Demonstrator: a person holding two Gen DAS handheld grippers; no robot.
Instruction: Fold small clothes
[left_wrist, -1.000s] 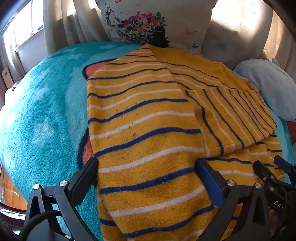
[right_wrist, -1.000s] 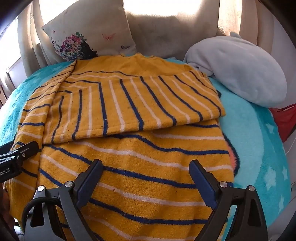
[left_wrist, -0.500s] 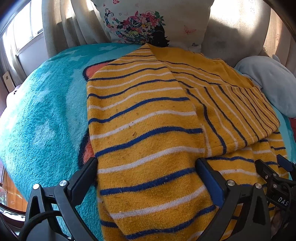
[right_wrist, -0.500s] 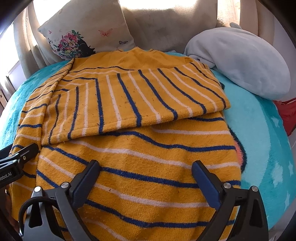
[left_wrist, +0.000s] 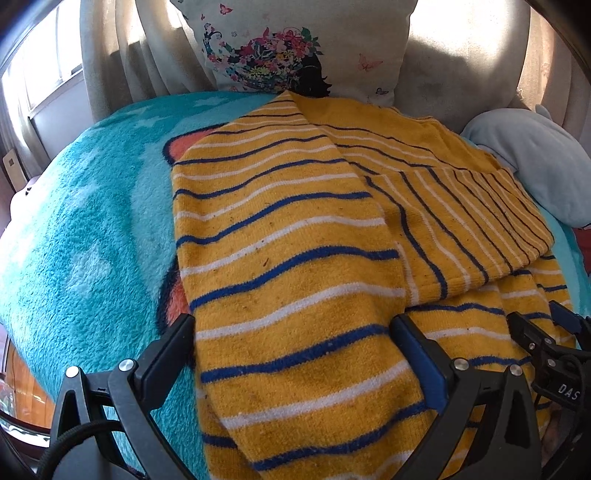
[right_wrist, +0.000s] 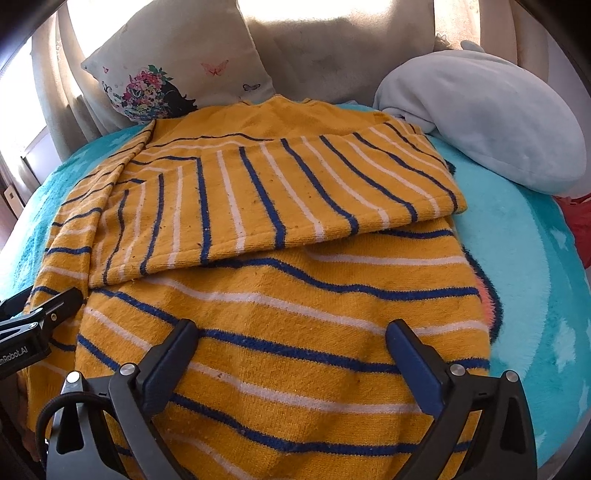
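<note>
1. Sweater (left_wrist: 295, 280), yellow knit with blue and white stripes, lies spread on the turquoise fleece blanket (left_wrist: 92, 240); one sleeve is folded across its body, stripes running crosswise to those beneath.
2. My left gripper (left_wrist: 291, 332) has its jaws spread wide with nothing between them; it sits low over the sweater's near hem, one finger (left_wrist: 170, 347) at the garment's left edge over the blanket, the other over the knit.
3. My right gripper (right_wrist: 291, 336) is likewise wide apart and holds nothing; both fingers stand over the striped hem; I cannot tell whether they touch the cloth.
4. Behind the sweater a floral cushion (right_wrist: 177, 85) leans upright; a pale blue plush (right_wrist: 487, 125) lies at the far right, just beside the folded sleeve.
</note>
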